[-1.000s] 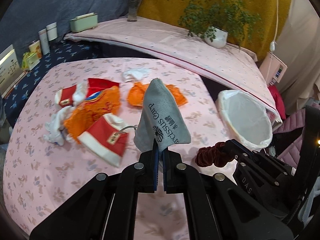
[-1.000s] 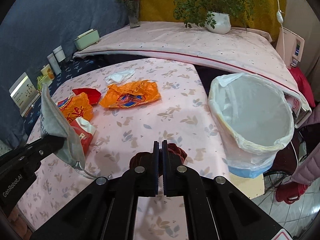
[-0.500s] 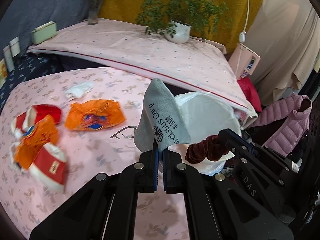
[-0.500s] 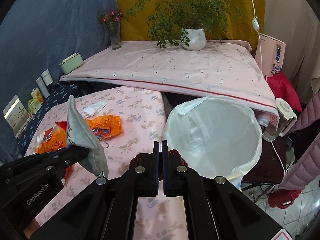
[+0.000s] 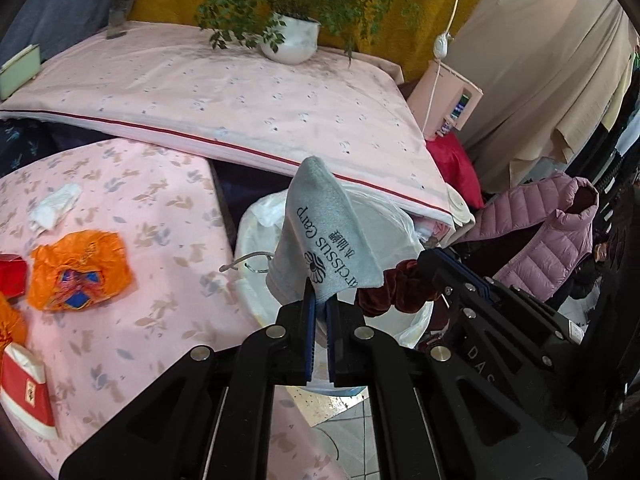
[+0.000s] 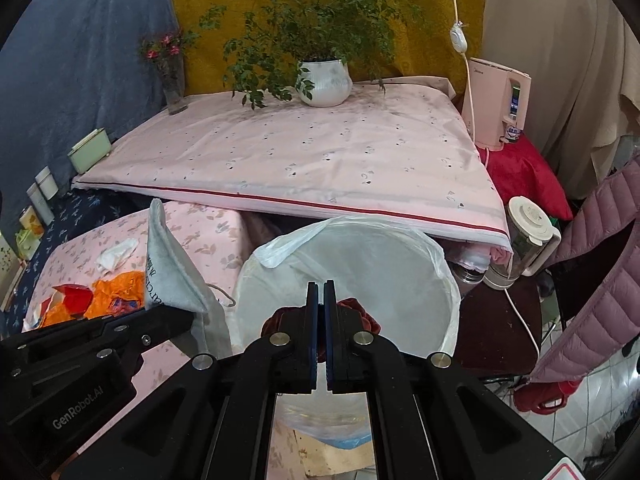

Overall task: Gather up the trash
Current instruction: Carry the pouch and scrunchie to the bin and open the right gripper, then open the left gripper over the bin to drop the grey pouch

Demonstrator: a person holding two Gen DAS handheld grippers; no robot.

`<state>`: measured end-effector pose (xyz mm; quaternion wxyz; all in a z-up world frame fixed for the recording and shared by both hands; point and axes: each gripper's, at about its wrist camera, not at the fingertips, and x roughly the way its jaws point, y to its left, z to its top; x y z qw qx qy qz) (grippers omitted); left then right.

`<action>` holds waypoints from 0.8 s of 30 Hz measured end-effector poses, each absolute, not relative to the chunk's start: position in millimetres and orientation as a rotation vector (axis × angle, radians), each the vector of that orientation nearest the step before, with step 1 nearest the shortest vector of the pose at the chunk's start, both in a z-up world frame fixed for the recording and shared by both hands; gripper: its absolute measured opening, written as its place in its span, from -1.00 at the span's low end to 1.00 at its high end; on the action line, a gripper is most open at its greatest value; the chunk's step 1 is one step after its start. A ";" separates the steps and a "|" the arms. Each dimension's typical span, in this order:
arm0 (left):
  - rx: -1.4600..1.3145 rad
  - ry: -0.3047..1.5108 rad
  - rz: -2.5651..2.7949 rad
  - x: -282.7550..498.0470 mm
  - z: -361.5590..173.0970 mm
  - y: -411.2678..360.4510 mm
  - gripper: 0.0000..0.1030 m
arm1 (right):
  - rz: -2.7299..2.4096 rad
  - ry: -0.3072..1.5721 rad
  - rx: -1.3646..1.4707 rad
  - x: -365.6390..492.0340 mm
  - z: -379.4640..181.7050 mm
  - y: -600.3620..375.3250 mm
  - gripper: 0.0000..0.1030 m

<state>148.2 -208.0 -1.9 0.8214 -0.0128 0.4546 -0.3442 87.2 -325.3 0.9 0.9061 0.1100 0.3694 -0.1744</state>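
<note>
Left gripper (image 5: 319, 296): jaws pinched tight on the grey pouch (image 5: 324, 242), held up over the near rim of the bin (image 5: 256, 240). Its cord loop dangles off to the left.
Right gripper (image 6: 320, 300): jaws pressed together on the scrunchie (image 6: 352, 314), dark red velvet bulging out on both sides of the fingers.
Scrunchie: it's right over the bin's open mouth, in the air, just beside the pouch in the left view.
Bin: white liner (image 6: 360, 264) inside, standing off the table's (image 5: 120, 312) right edge, below the edge of the bed (image 6: 300, 160). The part of the liner that shows holds nothing.
Table: pink floral cloth, and there's trash on it — orange wrapper (image 5: 80, 270) in the middle, white tissue (image 5: 54, 204) farther back, red carton (image 5: 24, 392) at the near left edge, more red and orange scraps at the far left.
Background: potted plant (image 6: 324, 80) on the bed, pink jacket (image 5: 548, 236) hanging to the right.
</note>
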 end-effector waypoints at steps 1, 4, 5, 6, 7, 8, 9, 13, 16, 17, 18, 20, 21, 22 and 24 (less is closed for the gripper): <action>-0.021 0.968 -0.730 149.8 -3.6 -211.9 -0.89 | -0.365 0.765 0.231 88.5 -0.3 -328.5 -0.95; -0.011 0.963 -0.724 151.9 -7.0 -218.4 -0.35 | -0.379 0.770 0.250 92.1 -3.6 -337.2 -0.95; -0.005 0.954 -0.716 152.0 -7.7 -219.1 -0.24 | -0.378 0.771 0.260 93.5 -4.5 -340.1 -0.94; 0.003 0.945 -0.700 152.1 -7.7 -218.8 -0.11 | -0.384 0.772 0.273 94.6 -5.8 -342.8 -0.93; 0.011 0.931 -0.687 151.8 -7.2 -218.3 -0.05 | -0.386 0.774 0.276 95.8 -6.6 -343.8 -0.92; 0.021 0.923 -0.679 151.9 -7.4 -217.6 -0.02 | -0.389 0.773 0.273 97.1 -6.7 -344.1 -0.92; 0.023 0.923 -0.674 152.8 -7.7 -216.7 -0.02 | -0.397 0.767 0.271 97.2 -6.1 -343.9 -0.92; 0.041 0.901 -0.624 153.9 -7.4 -207.5 -0.02 | -0.397 0.766 0.269 99.8 -4.8 -339.1 -0.82; 0.054 0.887 -0.581 155.1 -7.3 -197.4 -0.02 | -0.387 0.767 0.257 99.7 -2.8 -332.3 -0.82; 0.052 0.888 -0.569 156.4 -7.2 -193.1 -0.02 | -0.382 0.768 0.251 99.8 -1.9 -329.5 -0.80; 0.048 0.887 -0.556 157.3 -7.0 -188.0 -0.02 | -0.379 0.768 0.245 100.0 -1.0 -325.8 -0.77; 0.046 0.881 -0.526 158.1 -6.2 -178.4 -0.02 | -0.369 0.767 0.232 99.2 1.0 -316.7 -0.57; 0.045 0.874 -0.513 157.8 -5.3 -173.7 -0.02 | -0.363 0.764 0.225 98.7 2.0 -311.8 -0.51; 0.045 0.868 -0.498 157.5 -4.7 -168.8 -0.02 | -0.359 0.762 0.220 97.9 2.9 -307.4 -0.41; 0.044 0.861 -0.471 156.2 -3.8 -158.4 -0.02 | -0.350 0.760 0.206 96.7 4.5 -297.0 -0.33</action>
